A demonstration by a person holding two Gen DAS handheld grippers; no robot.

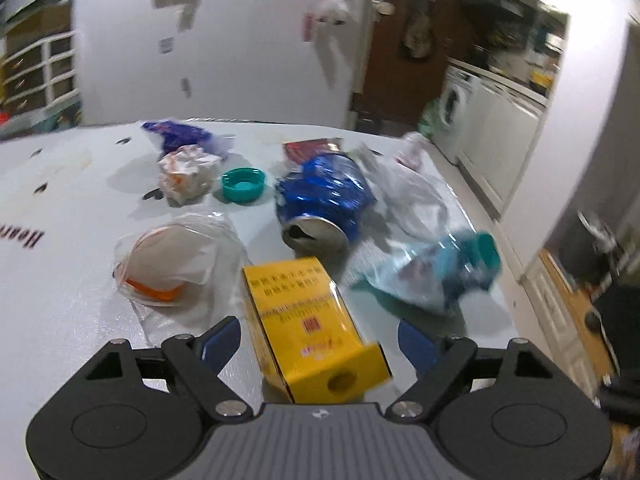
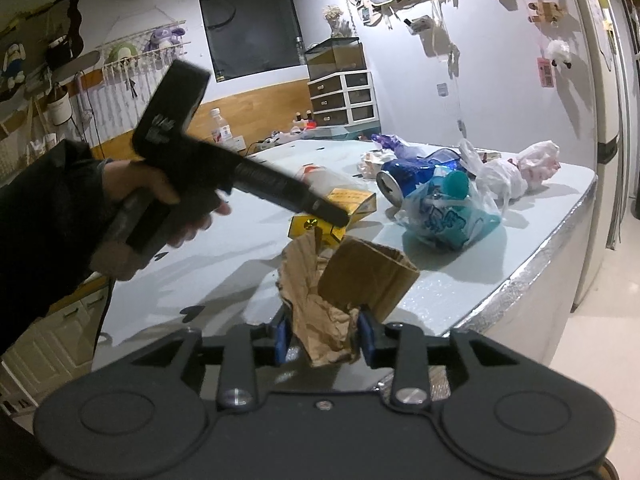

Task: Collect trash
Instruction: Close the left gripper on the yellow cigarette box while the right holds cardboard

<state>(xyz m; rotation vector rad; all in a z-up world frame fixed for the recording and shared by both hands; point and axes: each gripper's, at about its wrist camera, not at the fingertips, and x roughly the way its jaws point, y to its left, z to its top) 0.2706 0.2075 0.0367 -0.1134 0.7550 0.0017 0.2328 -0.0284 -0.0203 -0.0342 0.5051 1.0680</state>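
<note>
My left gripper (image 1: 320, 340) is open, its blue fingers on either side of a yellow carton (image 1: 308, 328) lying on the white table (image 1: 60, 280); the fingers do not touch it. My right gripper (image 2: 325, 334) is shut on a crumpled brown paper bag (image 2: 340, 284), held above the table's near edge. Trash on the table: a crushed blue can (image 1: 320, 204), a teal cap (image 1: 243, 186), a paper wad (image 1: 186, 174), a clear bag with an orange-and-white item (image 1: 176, 268), and a blue printed plastic bag (image 1: 436, 276). The left gripper shows in the right wrist view (image 2: 340, 218) over the carton (image 2: 348, 202).
A purple wrapper (image 1: 176, 134) and a clear plastic bag (image 1: 404, 184) lie at the table's far side. A pink-white bag (image 2: 536, 162) sits near the table's right edge (image 2: 560, 232). A fridge (image 2: 600, 80) stands at right, a drawer unit (image 2: 344, 98) behind.
</note>
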